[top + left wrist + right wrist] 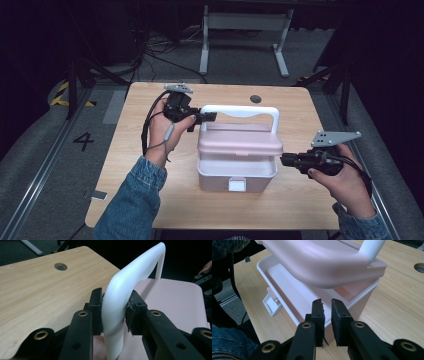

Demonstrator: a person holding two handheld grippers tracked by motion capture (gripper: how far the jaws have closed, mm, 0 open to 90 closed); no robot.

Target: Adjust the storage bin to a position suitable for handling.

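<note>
Pink box (236, 170) at centre of wooden surface (150, 200), front latch (237, 185) facing the person. Lid (240, 142) raised clear of the box rim at the front, tilted, interior visible beneath it in the right gripper view. White handle (240, 112) standing up from the lid's far side. Left gripper (206, 118) clamped on the handle's left bend, both pads (97, 308) pressed against the white plastic in the left gripper view. Right gripper (286, 160) at the box's right wall, just beside the rim; jaws nearly together, a narrow gap between them, straddling the rim edge in the right gripper view; contact with the rim not clear. Round hole (255, 98) in the surface behind the box.
</note>
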